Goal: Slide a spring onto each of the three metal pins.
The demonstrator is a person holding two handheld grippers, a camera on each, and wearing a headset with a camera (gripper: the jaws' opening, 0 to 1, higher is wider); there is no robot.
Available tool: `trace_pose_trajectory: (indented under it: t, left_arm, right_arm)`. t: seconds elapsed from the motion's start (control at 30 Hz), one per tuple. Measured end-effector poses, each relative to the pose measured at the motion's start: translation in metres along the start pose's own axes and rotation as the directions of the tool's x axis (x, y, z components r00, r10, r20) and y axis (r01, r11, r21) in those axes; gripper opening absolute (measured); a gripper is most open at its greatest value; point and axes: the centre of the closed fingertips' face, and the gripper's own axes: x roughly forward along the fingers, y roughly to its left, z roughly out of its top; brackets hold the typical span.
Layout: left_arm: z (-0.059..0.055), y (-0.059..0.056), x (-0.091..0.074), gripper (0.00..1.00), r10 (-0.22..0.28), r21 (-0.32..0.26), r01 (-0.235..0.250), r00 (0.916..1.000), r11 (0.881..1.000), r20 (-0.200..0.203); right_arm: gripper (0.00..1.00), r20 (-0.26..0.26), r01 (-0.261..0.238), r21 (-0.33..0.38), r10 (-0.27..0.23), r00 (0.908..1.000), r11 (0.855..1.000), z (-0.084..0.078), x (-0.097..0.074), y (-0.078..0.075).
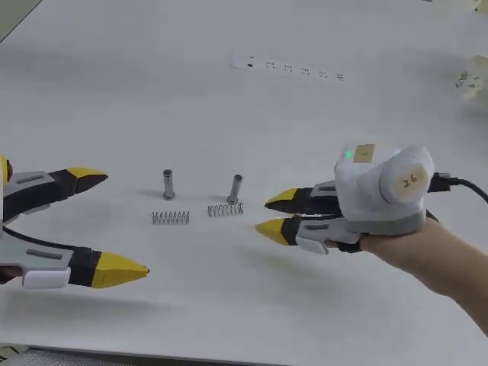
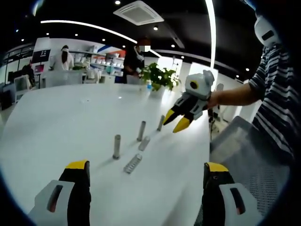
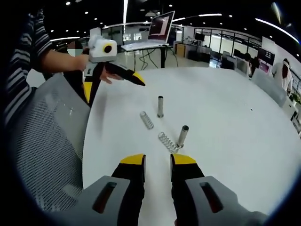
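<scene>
left gripper point(image 1: 126, 223): level, jaws spread wide, empty | right gripper point(image 1: 261, 215): level in hand, jaws narrowly parted, empty | springs point(image 1: 226, 210) lie on counter point(image 1: 229, 297) between both grippers, beside upright pins point(image 1: 235, 188) | possibly a third pin point(image 2: 161, 122) by right tips

Ahead of the right gripper point(image 1: 263, 214): pins point(image 1: 168, 184) of smooth dull-grey metal, springs point(image 1: 226, 210) of bright wire, on a white, faintly glossy counter point(image 1: 229, 114); gripper shell matt plastic.
</scene>
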Motion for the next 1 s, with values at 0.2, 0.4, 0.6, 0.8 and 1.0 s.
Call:
trace_pose_trajectory:
  t: [0.2,0.4,0.6,0.8,1.0]
  left_arm:
    - [0.001,0.0,-0.001,0.97,0.0,-0.001,0.0,1.0,1.0,0.001]
    - [-0.001,0.0,-0.002,0.97,0.003,-0.002,-0.003,1.0,1.0,-0.003]
    - [-0.001,0.001,-0.004,0.97,0.009,-0.006,-0.009,1.0,1.0,-0.002]
    - [-0.004,0.002,-0.006,0.97,0.012,-0.008,-0.012,0.9999,1.0,-0.007]
    - [-0.005,0.003,-0.007,0.96,0.015,-0.013,-0.015,0.9999,1.0,-0.007]
  right_arm:
    - [0.19,-0.017,-0.014,-0.026,0.014,0.9998,1.0,0.005,0.018,-0.002]
    - [0.18,-0.051,-0.021,-0.065,0.018,0.9986,0.998,0.003,0.031,-0.005]
    - [0.18,-0.065,-0.008,-0.064,0.004,0.9979,0.998,0.0,0.037,-0.014]
    - [0.18,-0.082,-0.011,-0.063,0.006,0.9966,0.998,-0.003,0.044,-0.018]
    - [0.17,-0.096,-0.017,-0.06,0.011,0.9953,0.998,-0.005,0.049,-0.02]
